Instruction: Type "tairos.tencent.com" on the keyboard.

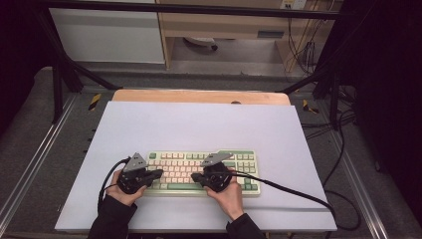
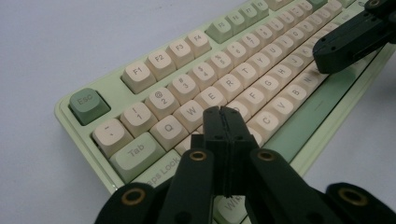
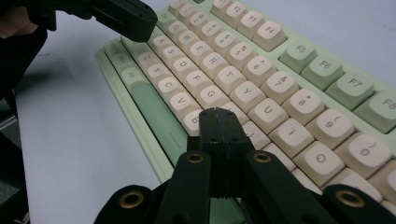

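A white sheet [image 1: 199,124] covers the wooden table [image 1: 199,96] over grey floor — one pale green keyboard with cream keys [image 1: 199,172] lies near its front edge, under two black grippers, left gripper [image 1: 158,174] and right gripper [image 1: 195,177], both pressed together, empty.

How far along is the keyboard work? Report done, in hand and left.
Done: both grippers are shut and poised over the keyboard. In hand: the left gripper hangs near S and D, the right gripper near B and H; whether either presses a key is unclear. Left: the pictures show no typing result.
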Motion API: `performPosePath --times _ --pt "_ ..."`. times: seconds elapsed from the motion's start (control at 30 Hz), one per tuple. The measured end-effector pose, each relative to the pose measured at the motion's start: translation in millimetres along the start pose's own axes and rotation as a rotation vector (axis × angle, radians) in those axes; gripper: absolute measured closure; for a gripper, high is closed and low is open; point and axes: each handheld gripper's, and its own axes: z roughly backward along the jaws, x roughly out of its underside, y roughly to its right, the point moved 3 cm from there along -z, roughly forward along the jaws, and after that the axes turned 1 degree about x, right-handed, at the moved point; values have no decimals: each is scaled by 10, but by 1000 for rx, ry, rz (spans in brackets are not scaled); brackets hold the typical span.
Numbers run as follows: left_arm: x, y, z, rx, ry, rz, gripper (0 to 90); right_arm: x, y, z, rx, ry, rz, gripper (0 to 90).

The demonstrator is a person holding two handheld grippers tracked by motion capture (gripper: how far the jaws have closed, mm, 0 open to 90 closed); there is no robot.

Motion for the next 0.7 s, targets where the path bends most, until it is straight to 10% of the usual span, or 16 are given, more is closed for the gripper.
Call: performPosePath --times 0.7 --pt "-23 26 -1 2 0 -5 899 167 259 411 51 24 -38 900"
